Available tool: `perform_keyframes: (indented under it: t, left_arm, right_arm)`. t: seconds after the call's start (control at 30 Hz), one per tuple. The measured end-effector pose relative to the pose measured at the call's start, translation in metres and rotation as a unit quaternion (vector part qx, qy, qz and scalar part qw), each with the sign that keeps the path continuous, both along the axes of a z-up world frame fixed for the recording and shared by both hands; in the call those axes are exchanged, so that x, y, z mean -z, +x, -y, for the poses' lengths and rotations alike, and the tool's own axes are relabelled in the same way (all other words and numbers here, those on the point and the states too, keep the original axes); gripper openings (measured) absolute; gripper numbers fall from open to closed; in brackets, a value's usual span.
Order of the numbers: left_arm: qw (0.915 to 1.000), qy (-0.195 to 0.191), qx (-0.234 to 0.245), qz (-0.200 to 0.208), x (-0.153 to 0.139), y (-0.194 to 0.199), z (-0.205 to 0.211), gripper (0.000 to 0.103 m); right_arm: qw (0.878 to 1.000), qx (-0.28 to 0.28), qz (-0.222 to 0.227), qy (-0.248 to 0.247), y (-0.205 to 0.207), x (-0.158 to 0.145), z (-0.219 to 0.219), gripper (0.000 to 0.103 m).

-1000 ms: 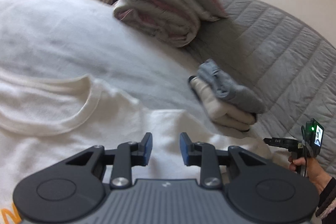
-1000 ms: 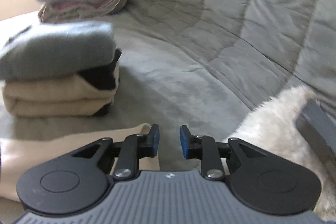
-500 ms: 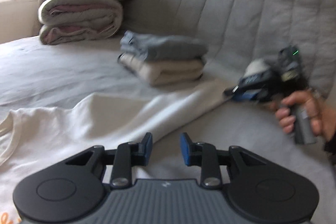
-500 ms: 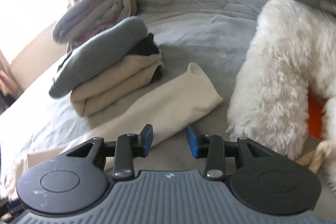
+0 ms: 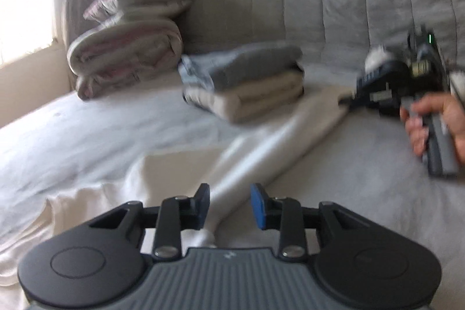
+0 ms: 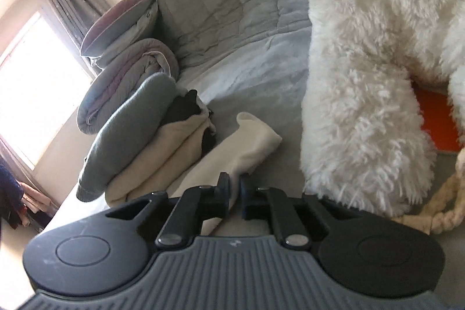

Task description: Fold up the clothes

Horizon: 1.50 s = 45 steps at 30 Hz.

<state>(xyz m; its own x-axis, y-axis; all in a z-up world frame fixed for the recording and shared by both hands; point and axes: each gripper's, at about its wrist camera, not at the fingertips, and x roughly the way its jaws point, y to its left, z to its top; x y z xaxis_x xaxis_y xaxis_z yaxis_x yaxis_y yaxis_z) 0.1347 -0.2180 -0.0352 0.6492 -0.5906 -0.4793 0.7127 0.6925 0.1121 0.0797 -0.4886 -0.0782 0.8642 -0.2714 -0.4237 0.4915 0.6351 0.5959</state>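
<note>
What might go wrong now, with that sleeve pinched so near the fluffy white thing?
1. The right gripper looks shut on the sleeve edge only; it could slip out when lifted.
2. The fluffy white thing sits close beside the sleeve, so the fold may snag or drag it.
3. Swinging the sleeve could knock the stack.

Both low, sharing folded stack [image 5: 244, 83]
</note>
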Motion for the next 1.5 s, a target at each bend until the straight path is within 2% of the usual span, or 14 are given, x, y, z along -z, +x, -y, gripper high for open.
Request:
perform_keyframes:
  t: [0.07, 0.27, 0.5, 0.6, 0.67, 0.77, 0.9, 1.0, 1.07, 1.1, 1.2, 1.27, 1.37, 1.5]
  left_arm:
    - [0.9996, 0.029, 0.0, -0.003, 0.004, 0.002, 0.01, 0.032]
    - [0.9941, 0.097, 0.025, 0.042, 0.005, -0.016, 0.031, 0.031]
    - [0.9805, 0.174, 0.041, 0.08, 0.001, -0.021, 0.054, 0.03]
    - [0.9772, 0.189, 0.047, 0.083, 0.005, -0.016, 0.063, 0.021]
    - [0.9731, 0.207, 0.047, 0.09, 0.007, -0.014, 0.071, 0.006]
    - [0.9712, 0.22, 0.049, 0.076, 0.008, -0.01, 0.079, 0.0]
    - [0.9904, 0.127, 0.05, -0.021, -0.008, 0.009, 0.062, 0.0]
    - [0.9927, 0.054, 0.041, -0.1, -0.007, 0.025, 0.05, 0.004]
    - [0.9891, 0.012, 0.04, -0.141, -0.009, 0.03, 0.043, 0.026]
    - [0.9859, -0.016, 0.037, -0.162, -0.012, 0.031, 0.038, 0.032]
    - [0.9829, -0.068, 0.013, -0.171, -0.02, 0.019, 0.022, 0.037]
    - [0.9823, -0.091, -0.01, -0.163, -0.026, 0.011, 0.009, 0.046]
    - [0.984, -0.099, -0.052, -0.139, -0.033, 0.004, -0.014, 0.062]
    - [0.9838, -0.085, -0.104, -0.119, -0.031, 0.001, -0.053, 0.068]
  right_arm:
    - [1.0, 0.001, -0.004, -0.01, 0.0, -0.004, -0.002, 0.008]
    - [1.0, 0.002, -0.006, -0.023, -0.001, -0.015, -0.003, 0.008]
    - [1.0, 0.0, 0.0, -0.013, -0.001, -0.026, 0.001, 0.008]
    - [1.0, 0.0, -0.003, -0.015, -0.001, -0.027, 0.0, 0.008]
    - [1.0, 0.001, -0.004, -0.014, -0.001, -0.028, 0.001, 0.008]
    - [1.0, 0.004, -0.007, -0.011, -0.002, -0.028, 0.003, 0.008]
    - [0.997, 0.013, -0.047, -0.063, 0.001, -0.023, -0.004, 0.008]
    - [0.992, 0.01, -0.082, -0.092, 0.009, -0.013, -0.008, 0.008]
    - [0.992, 0.008, -0.08, -0.1, 0.009, -0.013, -0.009, 0.011]
    - [0.991, 0.005, -0.078, -0.104, 0.009, -0.015, -0.009, 0.014]
    - [0.988, 0.005, -0.079, -0.134, 0.007, -0.024, -0.013, 0.027]
    - [0.984, 0.008, -0.079, -0.158, 0.005, -0.031, -0.018, 0.044]
    - [0.985, -0.005, -0.068, -0.16, 0.002, -0.041, -0.024, 0.044]
    - [0.987, -0.027, -0.059, -0.148, 0.003, -0.051, -0.039, 0.047]
